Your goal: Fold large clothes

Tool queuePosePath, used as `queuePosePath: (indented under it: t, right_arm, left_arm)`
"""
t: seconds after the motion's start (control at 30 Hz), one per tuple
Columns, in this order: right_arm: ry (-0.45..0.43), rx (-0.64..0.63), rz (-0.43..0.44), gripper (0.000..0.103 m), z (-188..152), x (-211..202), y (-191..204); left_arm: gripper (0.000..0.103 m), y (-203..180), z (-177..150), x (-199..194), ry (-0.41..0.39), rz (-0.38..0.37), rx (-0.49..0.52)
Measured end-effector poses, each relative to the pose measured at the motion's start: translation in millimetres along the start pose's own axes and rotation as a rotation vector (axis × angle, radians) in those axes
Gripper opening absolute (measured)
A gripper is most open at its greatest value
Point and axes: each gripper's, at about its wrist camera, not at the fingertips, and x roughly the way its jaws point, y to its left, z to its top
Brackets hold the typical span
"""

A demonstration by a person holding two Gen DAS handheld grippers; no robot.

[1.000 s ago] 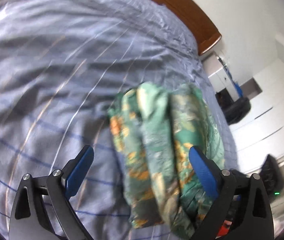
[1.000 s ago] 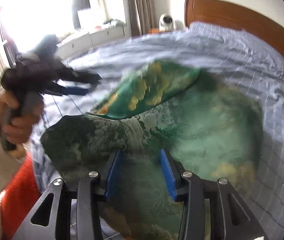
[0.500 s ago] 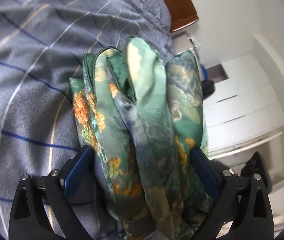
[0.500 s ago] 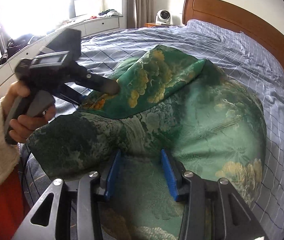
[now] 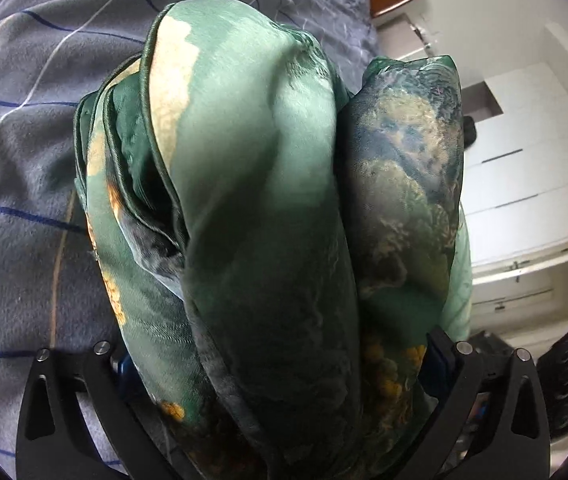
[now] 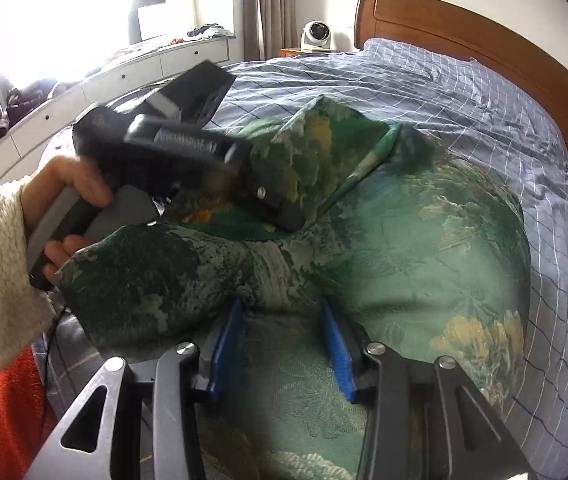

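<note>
A large green garment (image 6: 415, 248) with a gold and white landscape print lies spread on the bed. Its bunched folds (image 5: 268, 208) fill the left wrist view and cover most of both blue pads. My left gripper (image 5: 276, 364) stands wide open with the bunch between its jaws; it also shows in the right wrist view (image 6: 268, 196), pushed into a raised fold. My right gripper (image 6: 280, 344) sits at the garment's near edge, its blue pads (image 6: 222, 356) partly apart, with cloth lying between and under them.
The bed has a blue-grey checked cover (image 6: 363, 80) and a wooden headboard (image 6: 483, 44). A white fan (image 6: 315, 36) stands on the nightstand. White drawers (image 5: 523, 184) are beside the bed. An orange cloth (image 6: 8, 412) is at lower left.
My left gripper has pushed forward into the bunched cloth, which now fills its view and hides the pads. The right gripper has stayed at the near edge.
</note>
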Motion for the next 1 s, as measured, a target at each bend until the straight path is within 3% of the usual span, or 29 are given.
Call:
queuePosePath:
  t: [0.17, 0.27, 0.4, 0.57, 0.7, 0.8, 0.93, 1.0]
  right_arm:
    - [-0.04, 0.145, 0.059, 0.064, -6.1, -37.7, -32.6]
    - [-0.076, 0.241, 0.007, 0.076, -17.3, -63.1, -68.0]
    - [-0.061, 0.402, -0.012, 0.079, -47.4, -69.7, -129.6]
    - [-0.035, 0.667, 0.103, 0.078, -91.5, -58.9, -183.7]
    - [-0.051, 0.72, 0.276, 0.079, -89.7, -42.1, -189.9]
    - [-0.042, 0.727, 0.346, 0.079, -84.3, -22.3, -193.0]
    - [-0.032, 0.753, 0.434, 0.092, -79.3, 12.8, -195.2]
    - [0.0, 0.79, 0.535, 0.097, -84.1, 36.0, -202.9]
  left_arm:
    - [0.103, -4.1, -2.8, 3.1, -0.009, -0.002, 0.003]
    - [0.103, -0.6, -8.5, -1.1, -0.015, -0.008, 0.005]
    - [0.103, 10.8, -25.1, -13.0, -0.02, -0.01, 0.006]
    - [0.103, 11.2, -29.4, -12.0, -0.026, -0.006, 0.002]
    - [0.103, 11.8, -31.5, -9.9, -0.028, -0.01, 0.003]
    - [0.103, 12.0, -32.2, -9.4, -0.028, -0.009, 0.003]
    - [0.103, 13.7, -33.1, -9.3, -0.036, -0.018, 0.0]
    - [0.103, 17.6, -35.1, -9.0, -0.05, -0.037, -0.009]
